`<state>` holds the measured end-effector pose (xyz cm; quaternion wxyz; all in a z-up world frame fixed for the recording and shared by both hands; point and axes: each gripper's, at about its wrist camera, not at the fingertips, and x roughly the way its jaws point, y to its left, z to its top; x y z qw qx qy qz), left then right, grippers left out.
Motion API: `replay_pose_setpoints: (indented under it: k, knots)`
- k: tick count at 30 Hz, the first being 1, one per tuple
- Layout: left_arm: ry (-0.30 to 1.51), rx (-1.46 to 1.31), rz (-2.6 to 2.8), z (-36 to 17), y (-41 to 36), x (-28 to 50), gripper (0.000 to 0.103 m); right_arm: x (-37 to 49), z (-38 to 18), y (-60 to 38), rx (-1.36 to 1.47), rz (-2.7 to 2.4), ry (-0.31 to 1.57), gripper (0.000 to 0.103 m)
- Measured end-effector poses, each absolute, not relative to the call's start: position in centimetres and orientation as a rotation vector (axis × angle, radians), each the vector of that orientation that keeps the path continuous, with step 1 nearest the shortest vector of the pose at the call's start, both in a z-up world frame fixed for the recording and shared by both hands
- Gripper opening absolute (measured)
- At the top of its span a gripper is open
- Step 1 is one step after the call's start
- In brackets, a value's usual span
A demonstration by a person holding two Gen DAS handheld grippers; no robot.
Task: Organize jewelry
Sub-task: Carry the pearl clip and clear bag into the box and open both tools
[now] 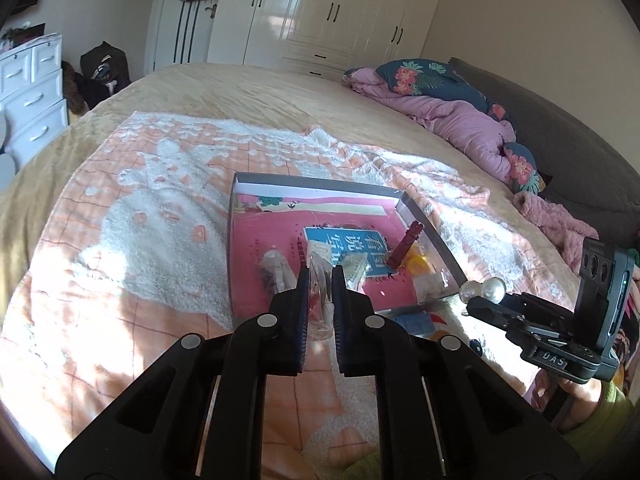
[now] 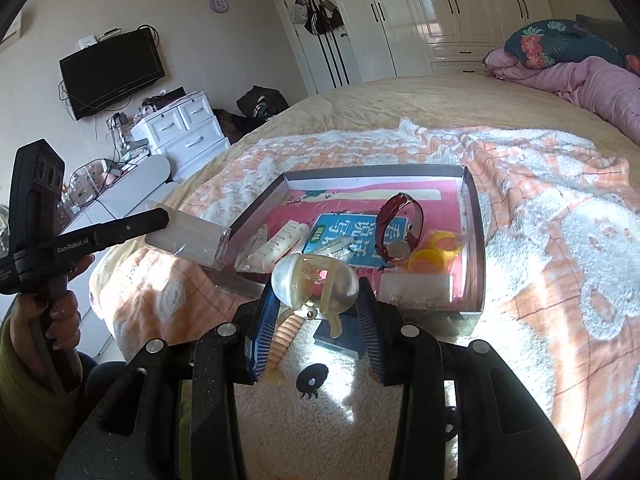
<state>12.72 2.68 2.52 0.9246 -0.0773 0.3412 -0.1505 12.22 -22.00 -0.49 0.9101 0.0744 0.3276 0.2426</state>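
Observation:
My left gripper [image 1: 320, 277] is shut on a clear plastic case [image 1: 320, 308], held above the near edge of a shallow grey box [image 1: 424, 216]. In the right wrist view the same case [image 2: 188, 240] sticks out of the left gripper [image 2: 162, 220], left of the box [image 2: 474, 216]. My right gripper [image 2: 318, 293] is shut on a pearl hair claw [image 2: 314, 282], just short of the box's near wall; the pearls [image 1: 482, 289] also show in the left wrist view. Inside the box lie a dark red watch [image 2: 400, 228], yellow rings [image 2: 434, 254] and small clear packets [image 2: 276, 244].
The box sits on a pink and white blanket [image 1: 152, 216] spread over a bed. A small blue box [image 2: 344, 342], a beige ribbed piece [image 2: 284, 336] and a black gear-shaped bit [image 2: 312, 380] lie below my right gripper. Pink bedding [image 1: 460, 120] is piled at the far right.

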Motion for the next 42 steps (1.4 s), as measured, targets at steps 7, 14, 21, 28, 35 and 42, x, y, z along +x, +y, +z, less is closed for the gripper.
replay_pose_setpoints:
  k: [7, 14, 21, 28, 35, 42]
  knots:
    - [0.687, -0.158, -0.262, 3.3, 3.4, 15.1, 0.004, 13.9, 0.1, -22.1, 0.141, 0.487, 0.651, 0.037]
    - [0.69, -0.114, -0.223, 2.8, 2.9, 17.4, 0.004, 15.5, 0.0, -21.9, 0.134, 0.48, 0.648, 0.037]
    - [0.713, -0.11, -0.232, 1.9, 2.0, 19.6, 0.004, 16.9, -0.3, -21.1, 0.116, 0.479, 0.643, 0.037]
    - [0.725, -0.097, -0.244, 0.7, 1.2, 21.0, 0.004, 17.8, -1.6, -21.1, 0.1, 0.458, 0.672, 0.036]
    - [0.772, -0.135, -0.27, -1.0, 1.7, 22.2, 0.005, 17.9, -3.4, -22.3, 0.128, 0.428, 0.729, 0.036]
    - [0.794, -0.143, -0.266, -1.7, 2.0, 22.5, 0.006, 17.6, -3.9, -22.2, 0.16, 0.434, 0.752, 0.06]
